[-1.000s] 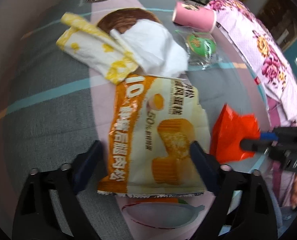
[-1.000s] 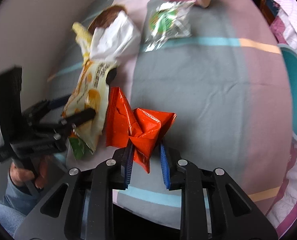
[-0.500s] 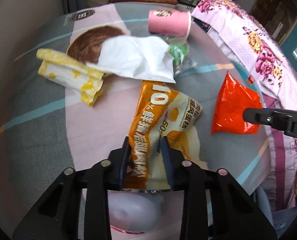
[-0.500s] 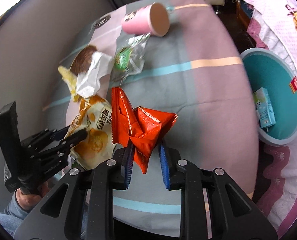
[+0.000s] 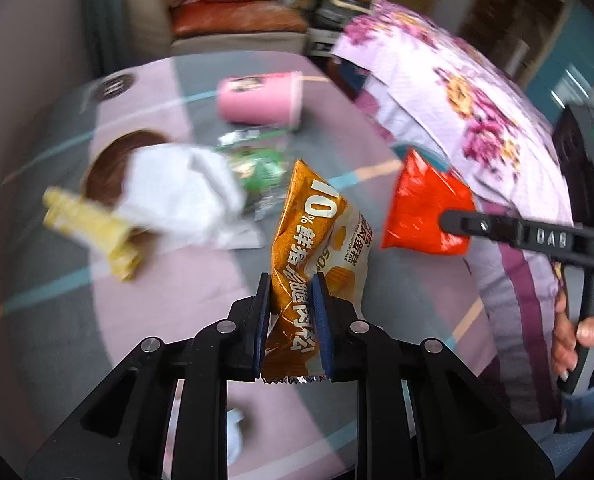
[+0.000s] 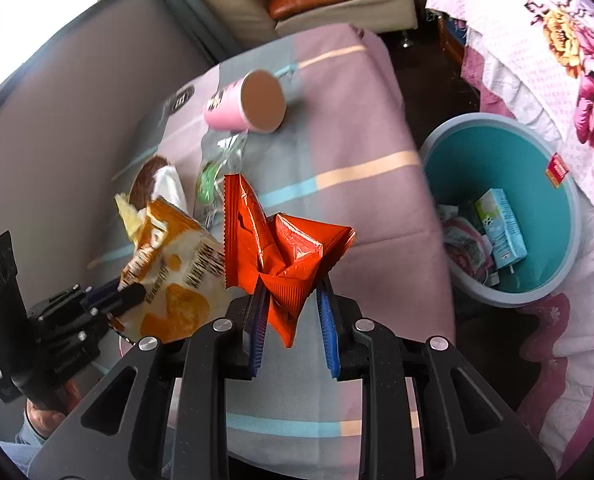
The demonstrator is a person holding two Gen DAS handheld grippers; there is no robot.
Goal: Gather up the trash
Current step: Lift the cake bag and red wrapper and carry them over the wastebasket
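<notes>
— Where the left gripper stood wide around the orange cake wrapper a second ago, what is entered now?
— Jaws closing, pads pressing the wrapper, which is lifted clear of the worktop. Right gripper: unchanged, clenched on the crumpled red wrapper, also raised.
— Items hard to read?
— Left view blurred; the wrapper's lower edge sits between the fingers, its print partly covered. A white object under the left gripper is cut off and unidentifiable.
— Remaining stock, relative to the orange cake wrapper?
— Beyond it: green-printed clear packet, pink paper cup on its side. Off to its left side: white tissue, yellow wrapper. To the right of the worktop: teal bin, a carton inside, beside the floral bedcover.
</notes>
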